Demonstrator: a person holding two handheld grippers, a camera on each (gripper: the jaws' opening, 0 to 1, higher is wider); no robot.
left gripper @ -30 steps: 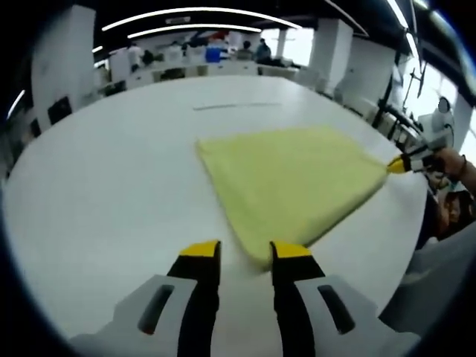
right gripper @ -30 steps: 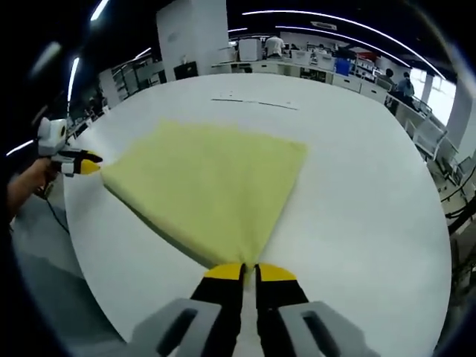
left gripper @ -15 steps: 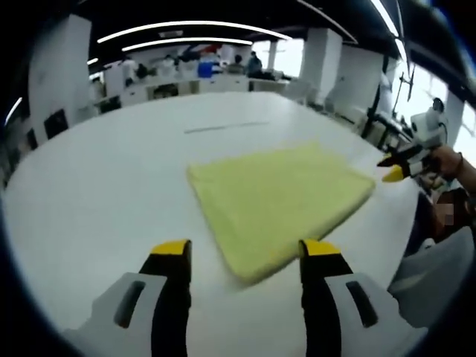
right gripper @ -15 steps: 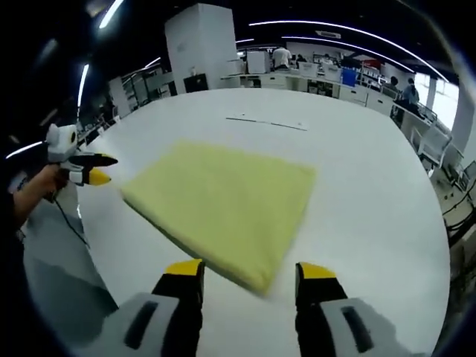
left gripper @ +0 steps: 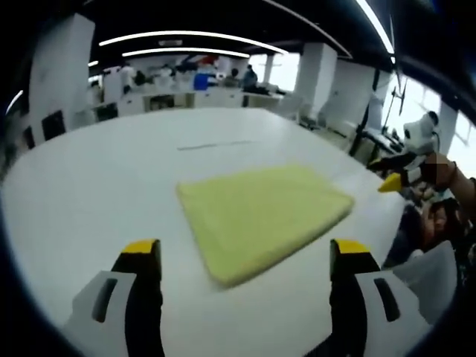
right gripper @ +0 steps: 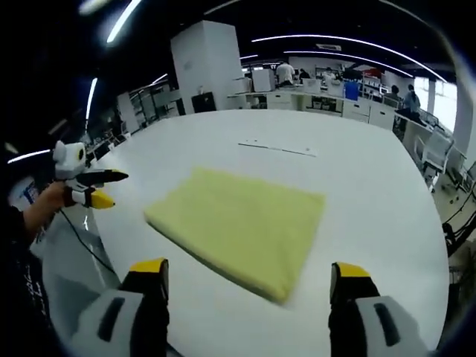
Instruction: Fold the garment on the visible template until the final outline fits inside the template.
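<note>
A yellow garment [left gripper: 260,212], folded into a flat rectangle, lies on the round white table [left gripper: 89,193]. My left gripper [left gripper: 245,260] hangs open just short of its near corner, jaws wide apart with nothing between them. In the right gripper view the same garment [right gripper: 242,227] lies ahead of my right gripper [right gripper: 249,274], which is also open and empty. Each gripper shows in the other's view, held in a hand off the table's edge: the right gripper [left gripper: 394,177] and the left gripper [right gripper: 95,188], both with jaws apart.
A thin dark line [left gripper: 216,144] marks the table beyond the garment, the same line [right gripper: 279,147] seen from the right. The table's edge [right gripper: 111,260] runs close under both grippers. Desks, pillars and people stand far behind.
Both grippers opened, let go of the garment's corners and drew back from it. The garment now lies flat and free on the table.
</note>
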